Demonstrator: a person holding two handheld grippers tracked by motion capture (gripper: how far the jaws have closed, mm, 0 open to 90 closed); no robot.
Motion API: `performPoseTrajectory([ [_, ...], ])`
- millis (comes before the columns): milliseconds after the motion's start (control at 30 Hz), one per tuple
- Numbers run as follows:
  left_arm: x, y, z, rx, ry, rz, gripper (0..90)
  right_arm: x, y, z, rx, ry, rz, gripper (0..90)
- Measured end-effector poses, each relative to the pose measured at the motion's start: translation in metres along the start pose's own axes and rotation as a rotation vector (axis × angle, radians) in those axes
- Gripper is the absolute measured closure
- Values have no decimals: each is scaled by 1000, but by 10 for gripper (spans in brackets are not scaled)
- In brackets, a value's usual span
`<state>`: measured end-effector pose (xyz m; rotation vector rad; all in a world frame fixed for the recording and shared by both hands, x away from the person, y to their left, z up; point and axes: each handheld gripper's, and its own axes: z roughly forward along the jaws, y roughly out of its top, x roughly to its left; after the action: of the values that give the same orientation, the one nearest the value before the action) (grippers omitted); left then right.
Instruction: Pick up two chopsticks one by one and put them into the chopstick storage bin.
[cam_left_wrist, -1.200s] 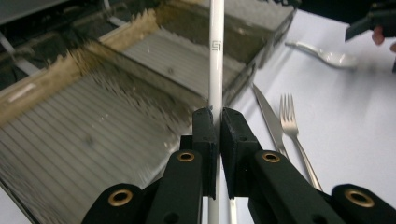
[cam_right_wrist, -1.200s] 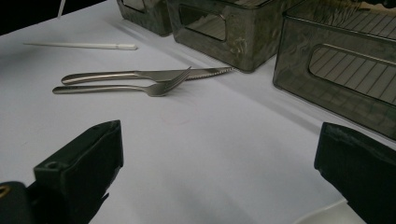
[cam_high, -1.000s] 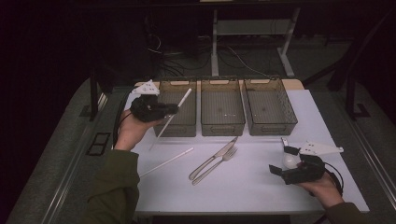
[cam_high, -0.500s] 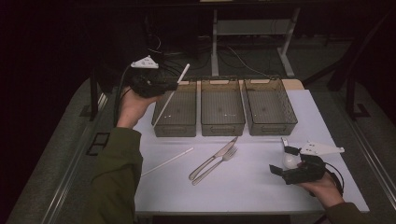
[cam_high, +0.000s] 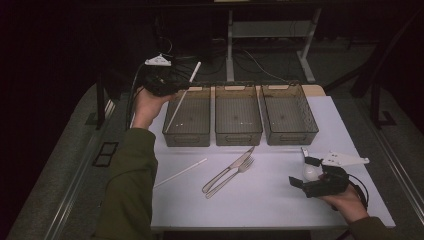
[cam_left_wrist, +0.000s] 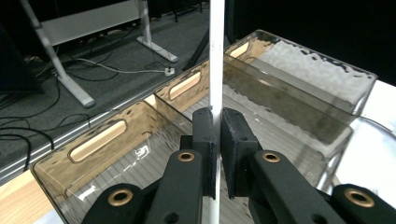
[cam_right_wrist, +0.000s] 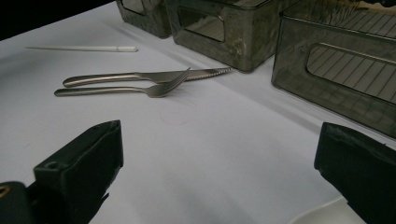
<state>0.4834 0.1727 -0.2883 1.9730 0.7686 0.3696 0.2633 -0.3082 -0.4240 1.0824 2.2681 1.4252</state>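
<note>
The left gripper (cam_high: 172, 84), clamping one straw (cam_high: 181, 98), has moved farther over three bins (cam_high: 238, 134); right gripper (cam_high: 307, 172) gapes wide.

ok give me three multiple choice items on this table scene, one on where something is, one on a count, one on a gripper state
1. Where does the knife lie?
A. in the middle bin
B. on the white table beside the fork
C. in the right gripper

2. How many clear bins stand in the row?
A. two
B. three
C. four

3. What state is the left gripper in?
A. shut on a white stick
B. open above the fork
C. shut on a spoon

Answers:
1. B: the knife and the fork lie side by side on the table, in front of the bins.
2. B: a left bin, a middle bin and a right bin stand side by side.
3. A: in the left gripper view the two black jaws pinch the white stick, held above the left bin.
</note>
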Motion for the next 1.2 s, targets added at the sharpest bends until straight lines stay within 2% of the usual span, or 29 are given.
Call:
performPoseTrajectory([
  [233,2,-15,16,33,11,-10,840,0,0,0,-1,1,1,12],
  [567,10,-37,32,79,22,-55,839,0,0,0,-1,1,1,12],
  [667,12,-40,34,96,30,-51,839,0,0,0,-1,1,0,12],
  [700,12,-42,35,92,30,-68,839,0,0,0,-1,2,1,12],
  [800,14,-46,40,100,35,-79,839,0,0,0,-1,1,1,12],
  [1100,16,-53,60,163,74,-95,836,0,0,-1,-2,5,1,12],
  [1167,15,-55,70,199,87,-90,835,0,0,-1,-3,7,1,12],
  [1200,15,-55,70,199,87,-90,834,0,0,-1,-4,7,1,12],
])
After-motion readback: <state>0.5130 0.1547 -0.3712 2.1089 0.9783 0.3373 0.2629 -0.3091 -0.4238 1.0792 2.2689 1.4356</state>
